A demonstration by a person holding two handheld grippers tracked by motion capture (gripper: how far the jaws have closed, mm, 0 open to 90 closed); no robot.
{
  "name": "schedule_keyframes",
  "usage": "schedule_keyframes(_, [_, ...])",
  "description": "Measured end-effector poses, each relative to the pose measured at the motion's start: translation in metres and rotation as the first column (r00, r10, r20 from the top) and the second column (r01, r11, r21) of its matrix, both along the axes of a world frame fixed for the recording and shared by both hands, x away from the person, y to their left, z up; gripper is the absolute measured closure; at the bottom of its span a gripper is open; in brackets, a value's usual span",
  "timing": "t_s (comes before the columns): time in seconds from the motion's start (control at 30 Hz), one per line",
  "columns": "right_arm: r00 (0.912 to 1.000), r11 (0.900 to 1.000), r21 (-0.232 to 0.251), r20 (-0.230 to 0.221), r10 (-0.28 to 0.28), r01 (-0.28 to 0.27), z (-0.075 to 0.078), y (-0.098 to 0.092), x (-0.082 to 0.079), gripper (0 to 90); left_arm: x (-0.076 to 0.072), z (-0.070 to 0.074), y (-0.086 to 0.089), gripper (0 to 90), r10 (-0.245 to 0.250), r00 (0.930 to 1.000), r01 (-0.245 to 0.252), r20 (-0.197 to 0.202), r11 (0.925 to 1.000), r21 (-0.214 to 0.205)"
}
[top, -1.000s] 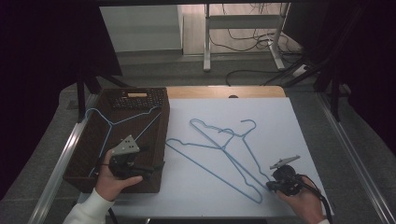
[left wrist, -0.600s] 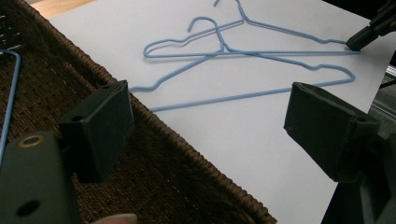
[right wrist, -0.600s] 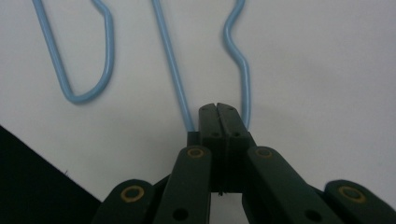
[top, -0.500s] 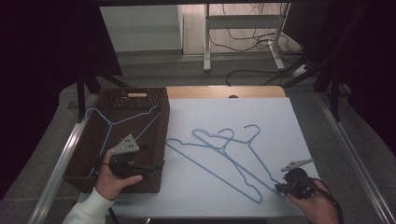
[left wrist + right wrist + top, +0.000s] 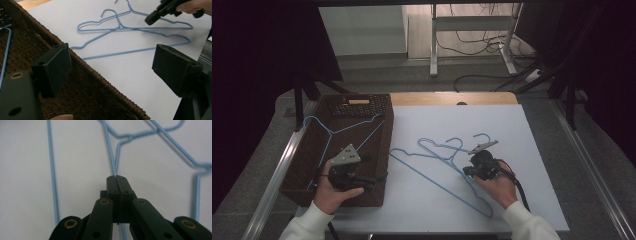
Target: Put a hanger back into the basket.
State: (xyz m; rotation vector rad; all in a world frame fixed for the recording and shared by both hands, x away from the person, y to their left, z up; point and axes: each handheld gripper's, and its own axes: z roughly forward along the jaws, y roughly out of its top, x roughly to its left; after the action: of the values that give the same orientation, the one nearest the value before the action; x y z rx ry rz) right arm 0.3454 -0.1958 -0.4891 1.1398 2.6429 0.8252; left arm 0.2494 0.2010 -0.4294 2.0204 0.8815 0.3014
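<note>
Two blue wire hangers (image 5: 432,150) lie overlapped on the white table top (image 5: 522,135). My right gripper (image 5: 466,171) sits low over their middle, and its jaws are shut on a wire of one blue hanger (image 5: 110,150), which runs straight into the closed tips of this gripper (image 5: 116,178). A third blue hanger (image 5: 334,132) lies in the dark wicker basket (image 5: 384,150) at the left. My left gripper (image 5: 379,177) hovers over the basket's near right rim (image 5: 100,77); this gripper (image 5: 112,67) is open with nothing between the pads.
The basket fills the table's left side, with a dark keyboard-like thing (image 5: 362,104) across its far end. Metal rails (image 5: 584,160) run along both table sides. A desk frame and cables (image 5: 472,65) stand on the floor behind.
My right hand moved left and away from the front right edge, to the middle of the hangers. One hanger shifted slightly. The left hand stayed put.
</note>
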Motion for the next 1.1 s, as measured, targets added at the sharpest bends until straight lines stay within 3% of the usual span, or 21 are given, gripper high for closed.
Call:
schedule_keyframes(0.27, [0.9998,0.9996,0.029,-0.018,-0.008,0.009,-0.013,0.016,0.027,90.0,0.0,0.0,0.0,15.7,0.0,1.0,0.0,0.0,1.0,0.006])
schedule_keyframes(0.57, [0.9992,0.9987,0.048,-0.035,0.02,-0.018,-0.016,0.025,0.029,90.0,0.0,-0.001,0.0,15.7,0.001,1.0,0.0,-0.002,0.9999,0.01])
schedule_keyframes(0.67, [1.0,0.9993,0.039,-0.009,0.0,0.0,-0.014,0.027,0.03,90.0,0.0,-0.001,0.0,15.7,0.001,1.0,-0.001,0.001,1.0,0.01])
schedule_keyframes(1.1, [0.9994,0.9988,0.049,-0.035,-0.005,0.007,-0.02,0.03,0.04,90.0,0.0,-0.001,0.0,15.7,0.002,1.0,-0.002,-0.001,0.9999,0.012])
